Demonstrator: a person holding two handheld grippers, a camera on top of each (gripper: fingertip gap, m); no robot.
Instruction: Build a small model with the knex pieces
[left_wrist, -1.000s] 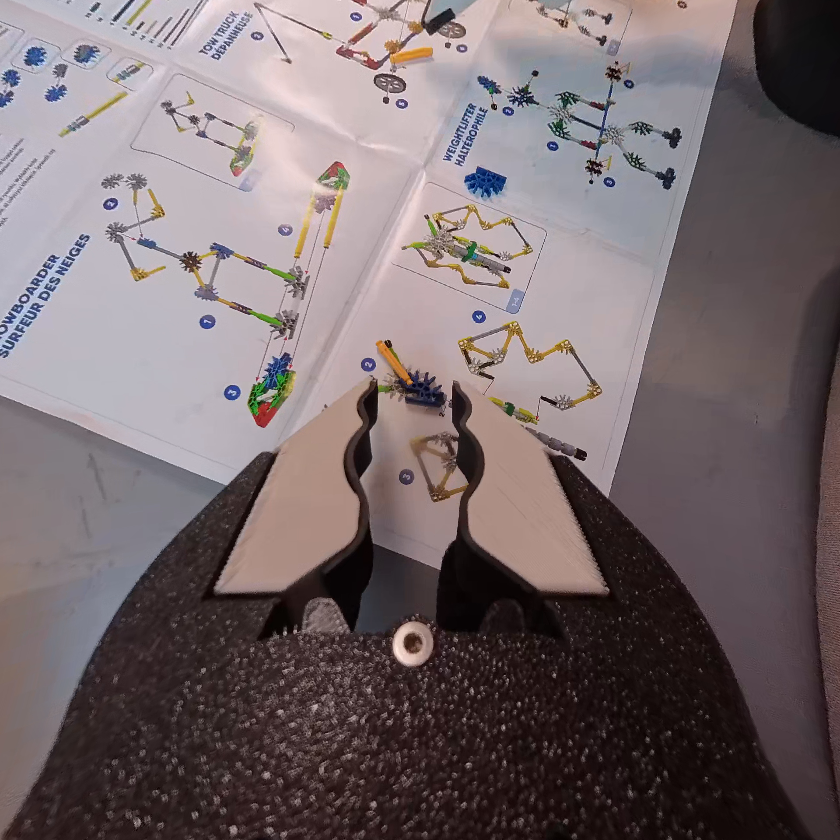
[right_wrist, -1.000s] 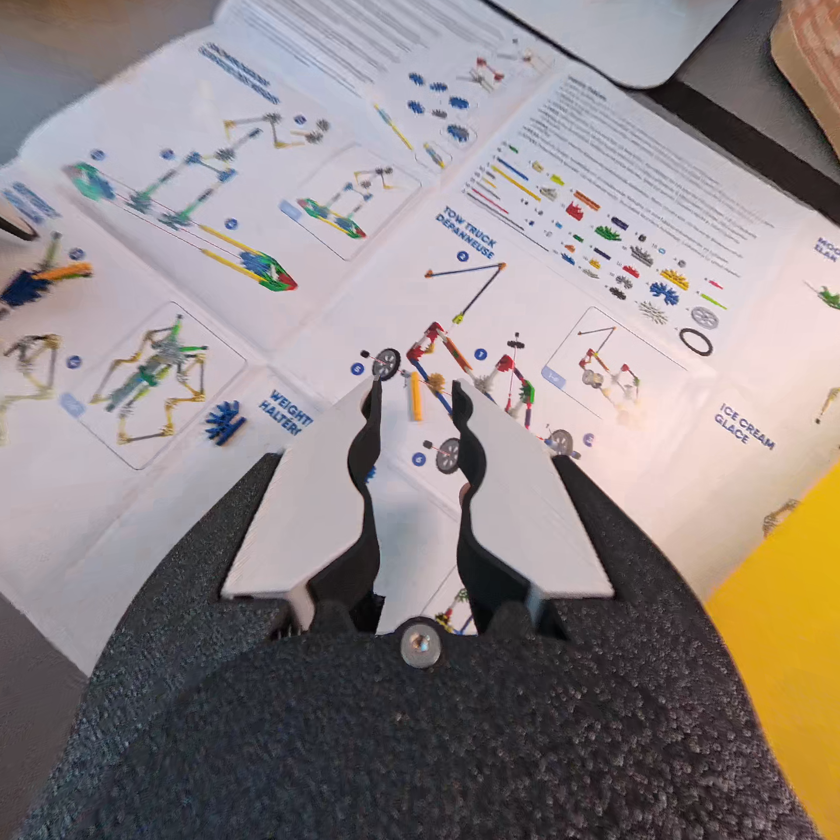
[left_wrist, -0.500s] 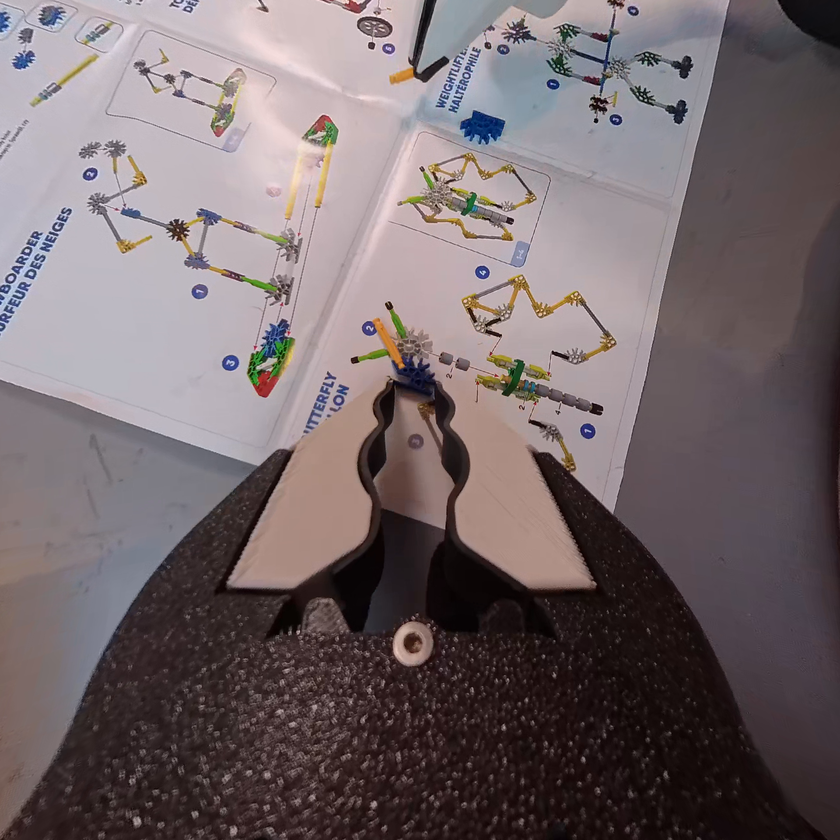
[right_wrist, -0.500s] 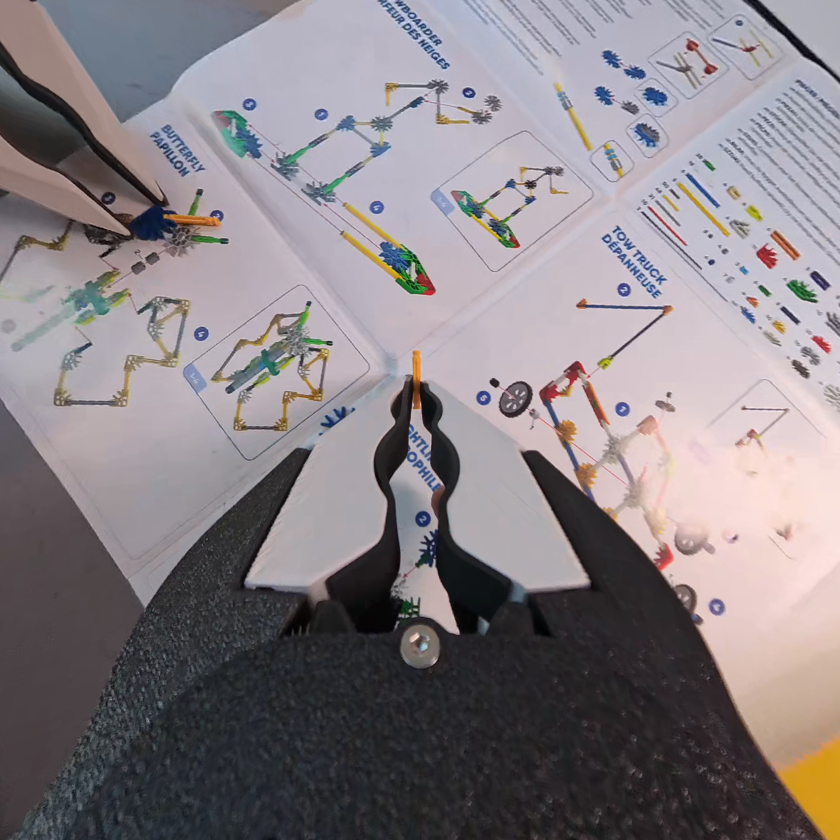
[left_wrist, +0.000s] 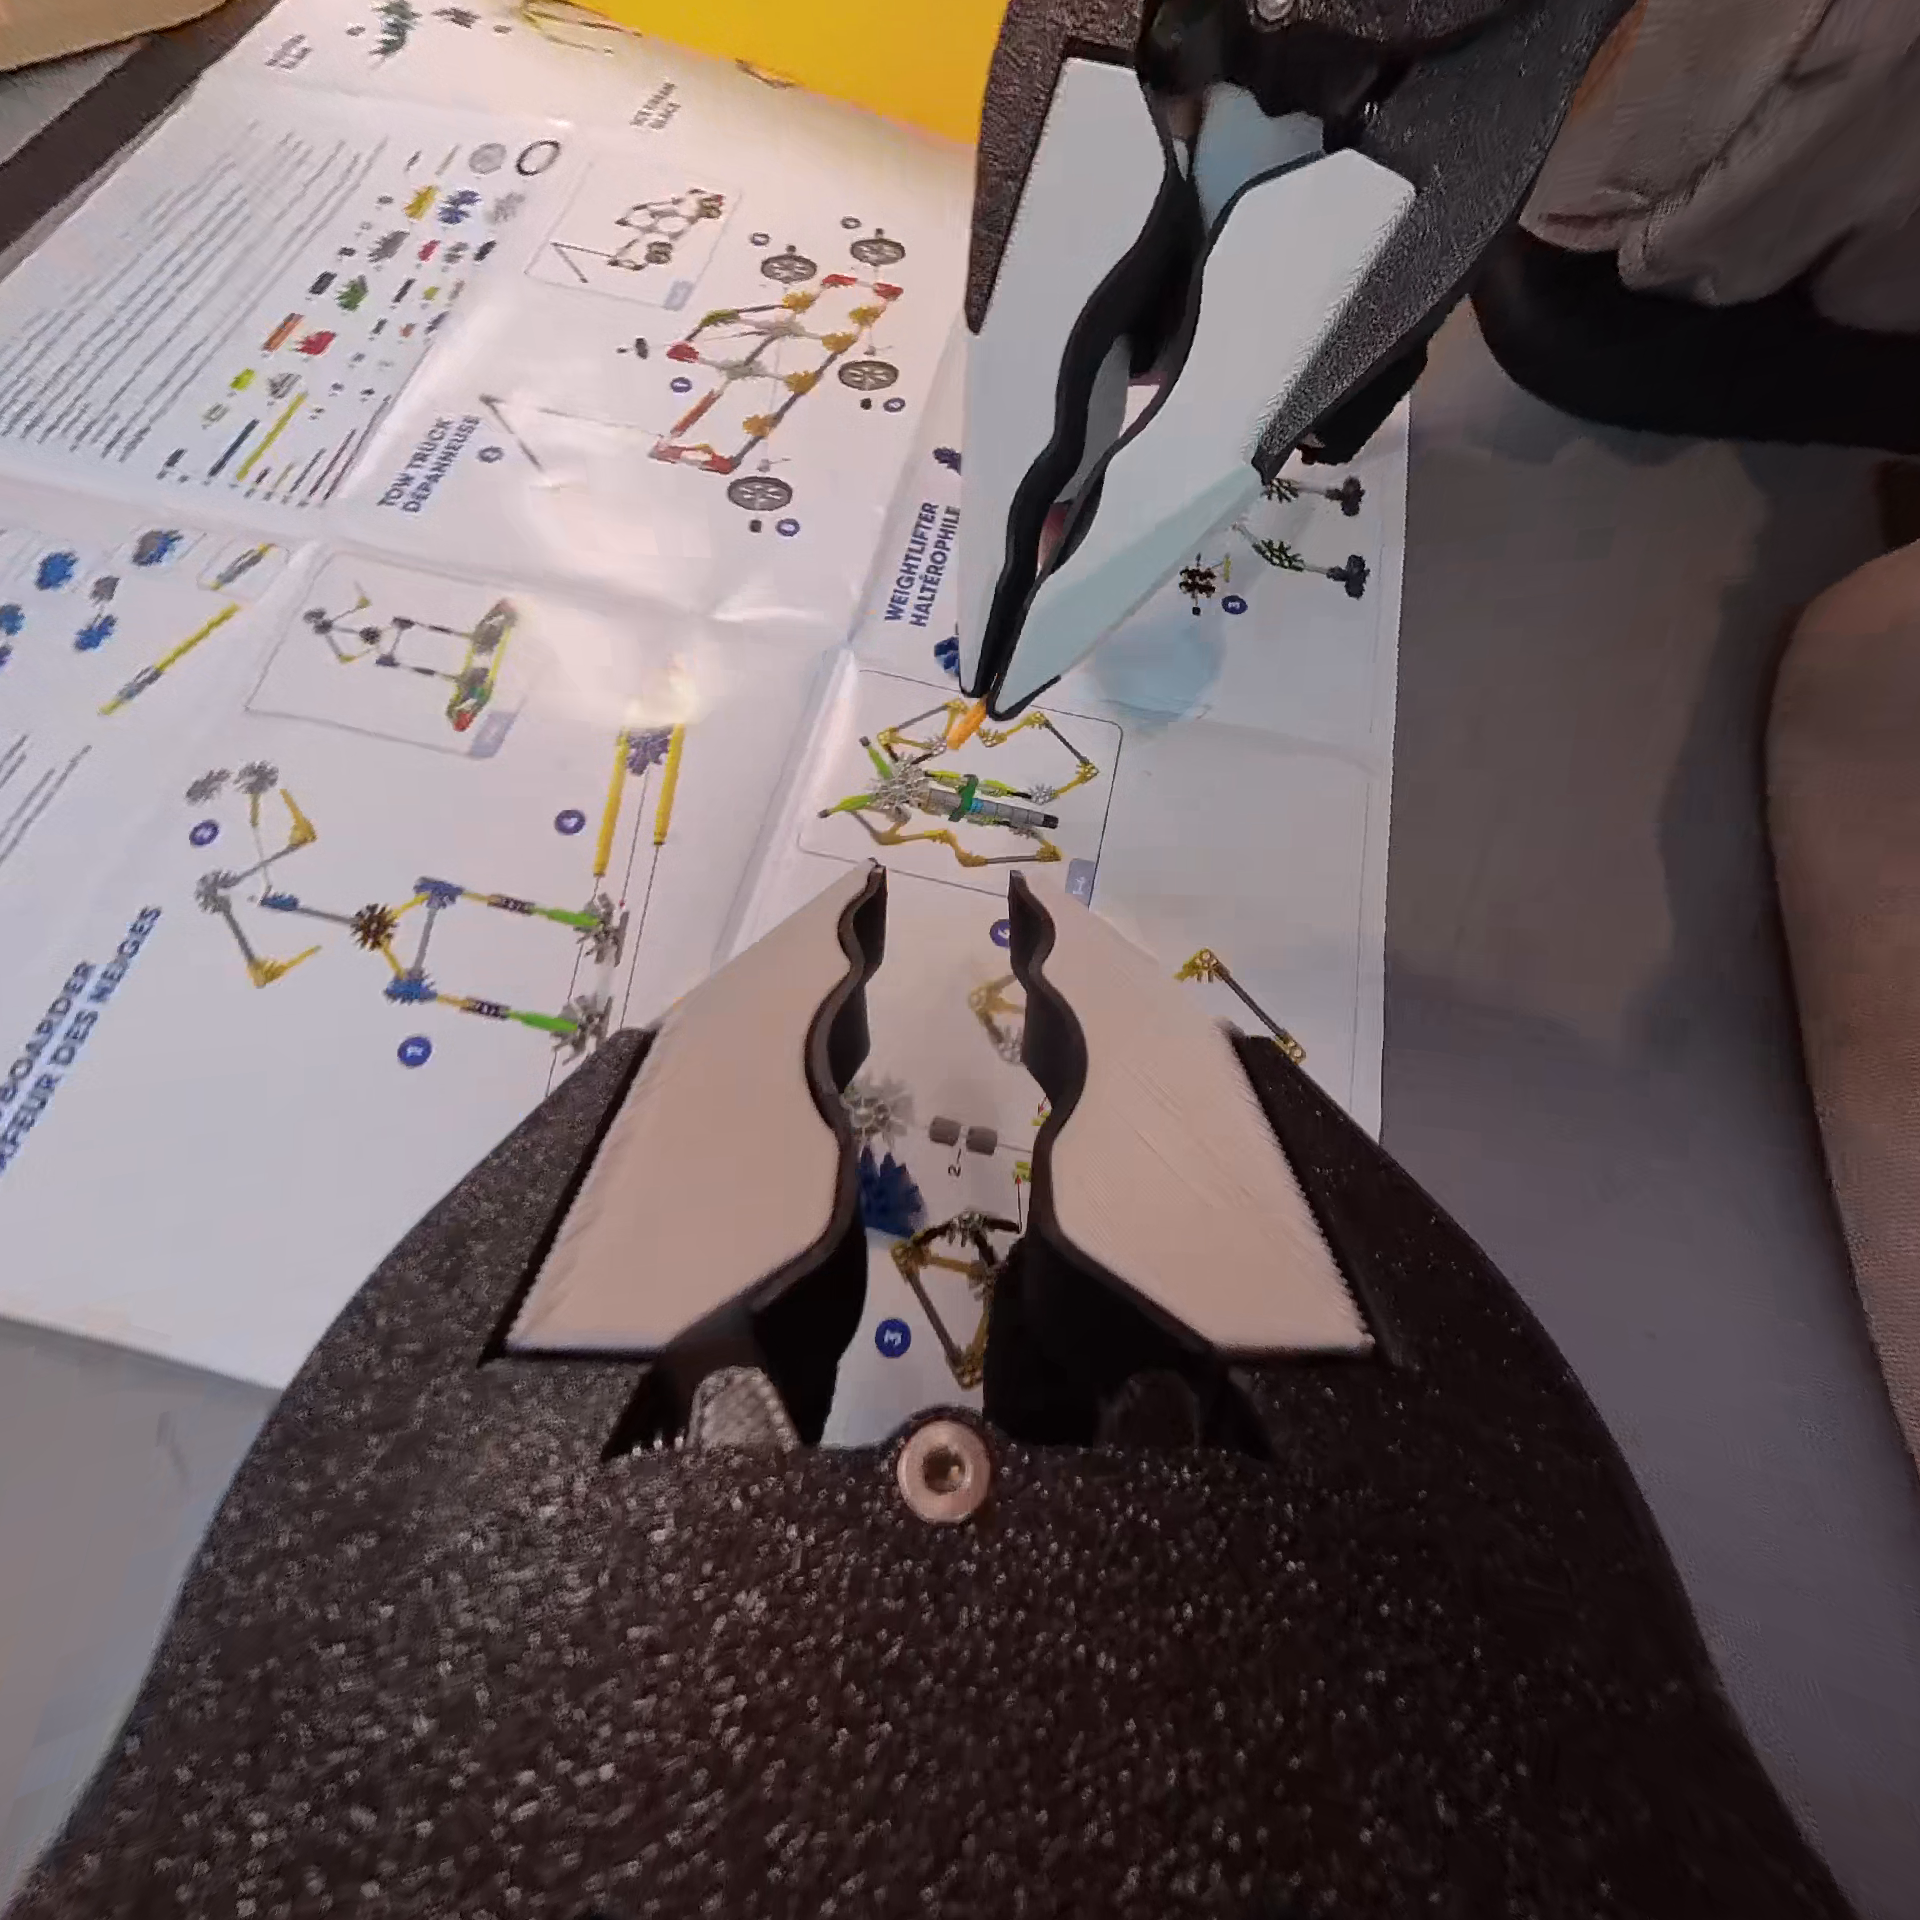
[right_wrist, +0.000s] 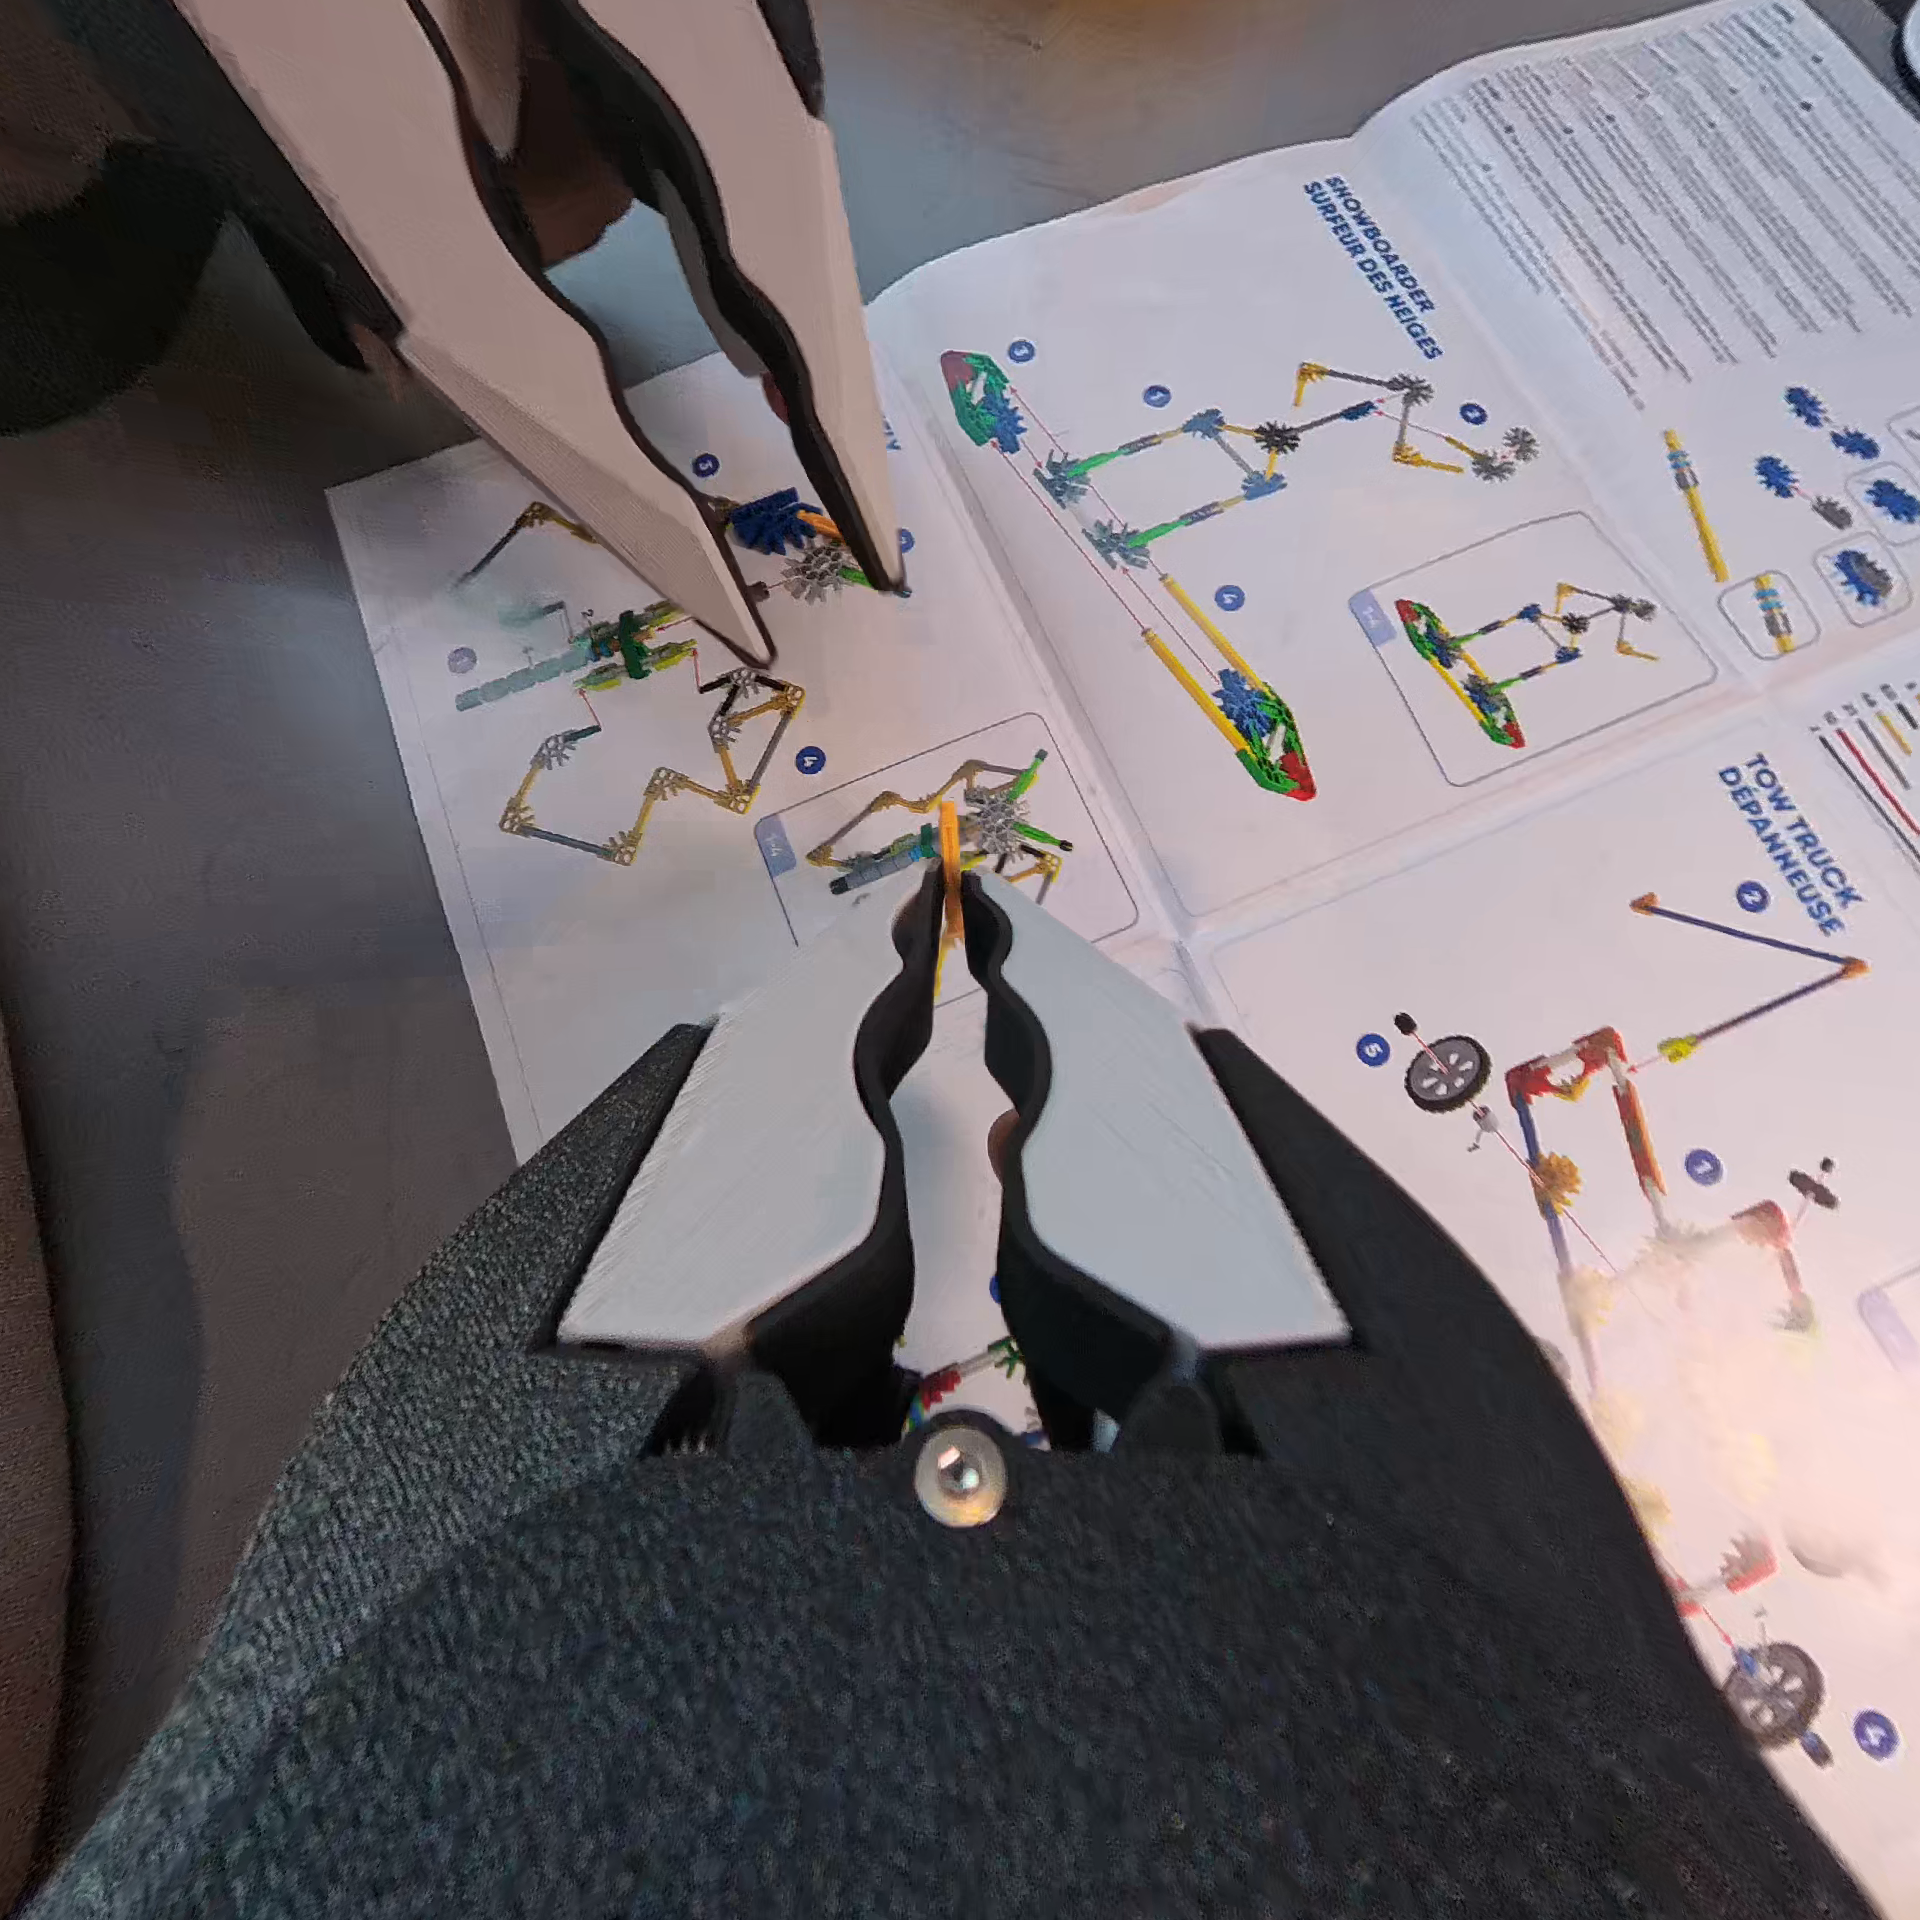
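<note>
My right gripper (right_wrist: 948, 883) is shut on a short orange rod (right_wrist: 948, 847) and holds it over a printed white instruction sheet (right_wrist: 1455, 883). It also shows in the left wrist view (left_wrist: 987, 704), tips down, with the orange rod (left_wrist: 971, 719) sticking out. My left gripper (left_wrist: 945, 881) is open above the sheet (left_wrist: 468, 1143). A blue toothed connector (left_wrist: 890, 1190) lies on the paper between its fingers. In the right wrist view the left gripper (right_wrist: 829, 621) straddles the blue connector (right_wrist: 769, 520), which has a second orange rod (right_wrist: 821, 525) attached.
The sheet lies on a grey table (right_wrist: 260, 831). A yellow object (left_wrist: 831, 52) sits past the sheet's far edge. A person's sleeve (left_wrist: 1714, 156) is behind the right gripper. A beige padded edge (left_wrist: 1860, 935) borders the table on the right. My right fingertips sit around 5 centimeters from my left ones. My right gripper is the nearer one to the yellow object (left_wrist: 831, 52): about 30 centimeters, against 35 centimeters.
My right gripper shut on the orange rod and carried it across the sheet toward my left gripper. My left gripper narrowed at the blue connector, then opened wide with the connector deeper between its fingers.
</note>
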